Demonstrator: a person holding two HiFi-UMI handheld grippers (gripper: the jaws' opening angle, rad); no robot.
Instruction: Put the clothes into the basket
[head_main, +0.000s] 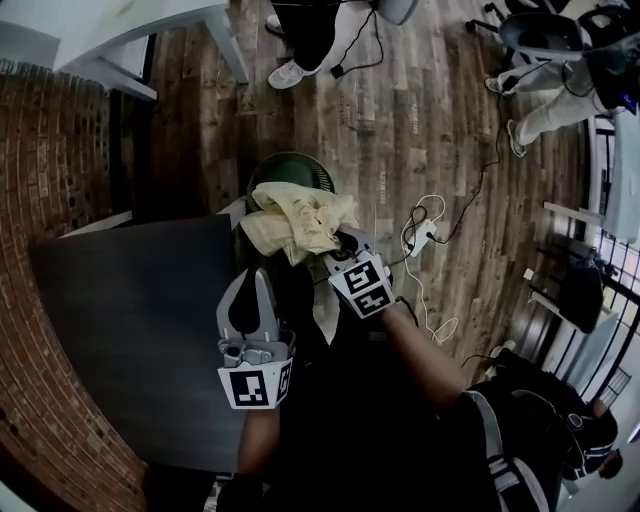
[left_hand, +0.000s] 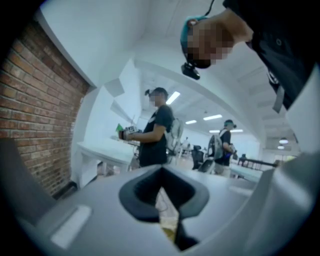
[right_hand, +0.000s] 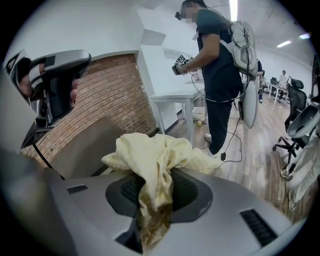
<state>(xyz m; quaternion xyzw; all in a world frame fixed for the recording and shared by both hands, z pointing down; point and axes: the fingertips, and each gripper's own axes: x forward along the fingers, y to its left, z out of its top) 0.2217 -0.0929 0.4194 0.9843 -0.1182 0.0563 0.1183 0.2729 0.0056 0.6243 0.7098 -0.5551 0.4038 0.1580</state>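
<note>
At the far right corner of the dark surface (head_main: 130, 330), the right claw (head_main: 330, 255) is clamped on a yellow cloth (head_main: 298, 225); its own view shows a fold pinched between the pads, with the rest bunched up over the jaw tips. From the head view the cloth overlaps the near rim of the dark green basket (head_main: 300, 168), which stands on the wood floor (head_main: 420, 130) at 12 o'clock from the claw. Whether cloth and basket touch cannot be told. The left claw (head_main: 258, 275) sits at 7 o'clock from the right one, over the surface's edge, its jaw tips together and nothing between them. A white cable with a plug (head_main: 425, 235) lies on the floor at 3 o'clock from the cloth. A brick wall (head_main: 40, 200) runs along the surface at 9 o'clock. Beyond, a person (right_hand: 217, 65) stands by a white desk (right_hand: 170, 87)
</note>
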